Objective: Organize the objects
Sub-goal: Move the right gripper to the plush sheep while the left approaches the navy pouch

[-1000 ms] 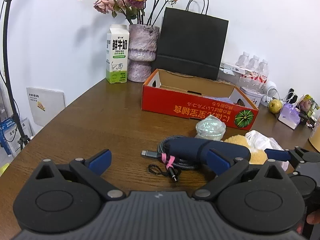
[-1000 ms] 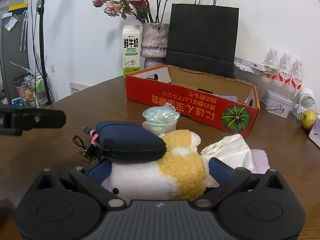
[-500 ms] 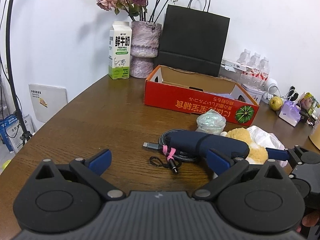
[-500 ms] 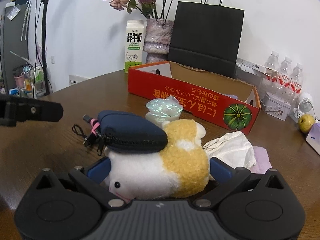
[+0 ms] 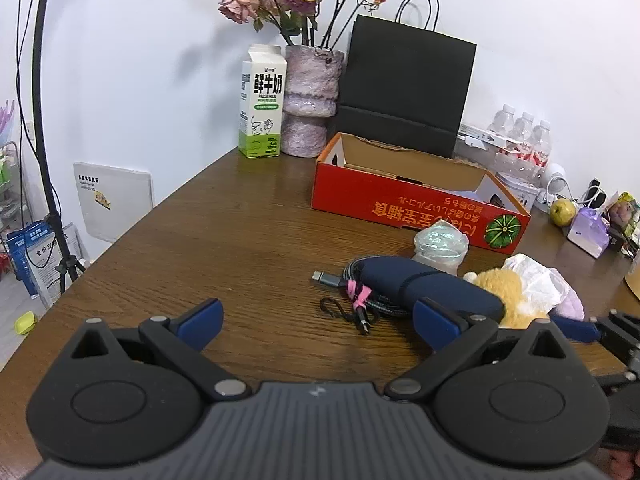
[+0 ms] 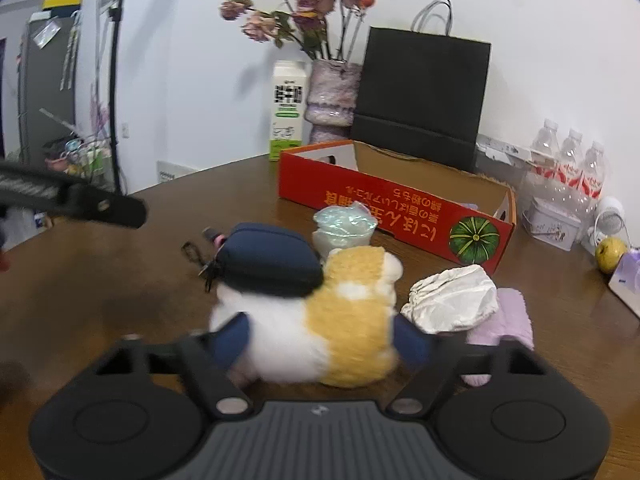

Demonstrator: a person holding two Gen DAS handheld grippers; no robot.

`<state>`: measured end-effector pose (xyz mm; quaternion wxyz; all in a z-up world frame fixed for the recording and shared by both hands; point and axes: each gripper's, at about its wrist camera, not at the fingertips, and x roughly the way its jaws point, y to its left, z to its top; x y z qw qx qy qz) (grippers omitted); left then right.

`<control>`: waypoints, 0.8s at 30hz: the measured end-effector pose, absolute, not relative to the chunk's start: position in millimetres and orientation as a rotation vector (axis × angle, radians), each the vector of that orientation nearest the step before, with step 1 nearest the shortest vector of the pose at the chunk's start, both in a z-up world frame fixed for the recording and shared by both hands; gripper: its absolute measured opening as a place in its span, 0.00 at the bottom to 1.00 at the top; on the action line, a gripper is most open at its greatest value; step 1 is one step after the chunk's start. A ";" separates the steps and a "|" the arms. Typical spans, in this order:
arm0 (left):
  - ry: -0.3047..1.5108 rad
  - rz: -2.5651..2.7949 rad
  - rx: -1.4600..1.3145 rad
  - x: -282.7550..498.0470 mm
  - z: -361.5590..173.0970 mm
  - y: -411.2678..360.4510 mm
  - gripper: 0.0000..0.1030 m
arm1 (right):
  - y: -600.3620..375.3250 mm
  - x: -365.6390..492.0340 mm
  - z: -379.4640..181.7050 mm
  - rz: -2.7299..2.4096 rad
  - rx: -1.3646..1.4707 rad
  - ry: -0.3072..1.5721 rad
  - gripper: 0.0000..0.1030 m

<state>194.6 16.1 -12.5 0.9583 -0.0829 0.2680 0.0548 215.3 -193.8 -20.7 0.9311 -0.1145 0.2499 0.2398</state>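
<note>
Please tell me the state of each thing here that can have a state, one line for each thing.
Right tongs: have just been closing, pads pressing the white and yellow plush toy.
Left tongs: open, nothing between them.
Dark blue zipped pouch: closed, resting on the toy.
Red cardboard box: open at the top.
Green and white milk carton: upright, closed.
Black paper bag: upright.

The place looks like a lived-in room of a home, arranged around a brown wooden table (image 5: 208, 216) that stands against a white wall. At the table's far edge stand a vase of dried roses (image 5: 310, 100), a milk carton (image 5: 262, 104) just left of the vase and a black paper bag (image 5: 404, 92) to its right, with bottled water (image 5: 520, 140) and an apple (image 5: 562, 212) further right. Left of the table, a light stand (image 5: 44, 128) rises from the floor.
</note>
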 end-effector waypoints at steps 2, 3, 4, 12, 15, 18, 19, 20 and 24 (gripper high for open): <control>0.541 0.117 -0.171 192.9 -11.9 17.6 1.00 | -198.8 212.3 -15.1 0.500 -0.216 0.516 0.46; 0.540 0.119 -0.175 192.5 -11.7 18.3 1.00 | -201.1 212.9 -12.5 0.488 -0.200 0.514 0.49; 0.540 0.120 -0.180 192.3 -11.5 18.9 1.00 | -203.1 215.5 -10.2 0.466 -0.182 0.511 0.52; 0.547 0.120 -0.182 190.6 -12.3 16.4 1.00 | -201.4 264.1 -21.8 0.451 0.016 0.629 0.73; 0.546 0.121 -0.173 189.5 -11.4 17.5 1.00 | -207.8 275.0 -29.6 0.482 0.114 0.686 0.72; 0.543 0.131 -0.177 189.5 -10.2 18.8 1.00 | -218.1 278.3 -38.2 0.519 0.197 0.722 0.71; 0.543 0.133 -0.179 190.0 -9.8 18.2 1.00 | -220.9 278.9 -40.6 0.534 0.224 0.730 0.69; 0.543 0.135 -0.181 190.2 -9.6 17.1 1.00 | -221.7 278.9 -41.8 0.547 0.242 0.734 0.64; 0.546 0.129 -0.173 191.1 -9.3 9.7 1.00 | -215.8 273.1 -39.7 0.573 0.226 0.720 0.54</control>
